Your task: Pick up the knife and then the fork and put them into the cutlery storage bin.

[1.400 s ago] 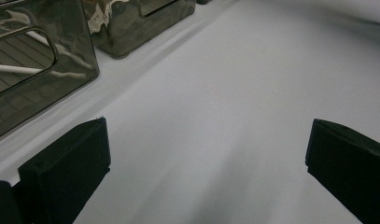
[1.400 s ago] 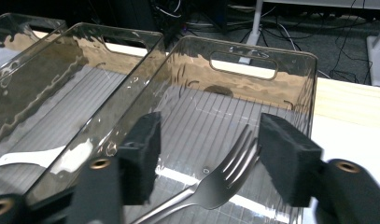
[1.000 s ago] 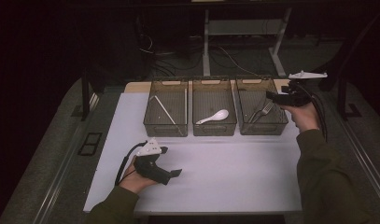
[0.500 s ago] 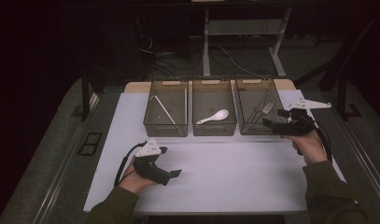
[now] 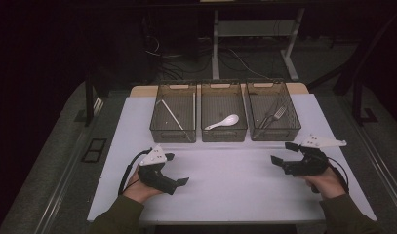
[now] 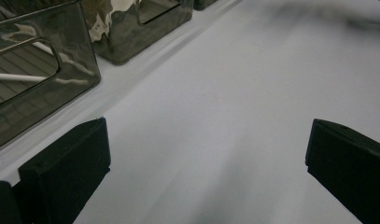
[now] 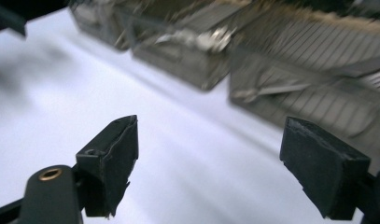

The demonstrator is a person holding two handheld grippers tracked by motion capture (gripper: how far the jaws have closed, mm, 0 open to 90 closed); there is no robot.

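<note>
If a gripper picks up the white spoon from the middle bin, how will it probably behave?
The white spoon looks glossy, like ceramic or hard plastic, so it is probably stiff and may slip between flat pads. Its rounded bowl and thin handle suggest it could pivot if gripped at the handle end. Lying flat in the middle bin, it seems unlikely to roll.

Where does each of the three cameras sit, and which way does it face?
High view: above the person's side, looking forward and down on the table; both forearms, left gripper, right gripper.
Left gripper view: on the left gripper, looking along its open jaws, trays at left.
Right gripper view: on the right gripper, jaws open, facing the trays.
All share trays and table.
</note>
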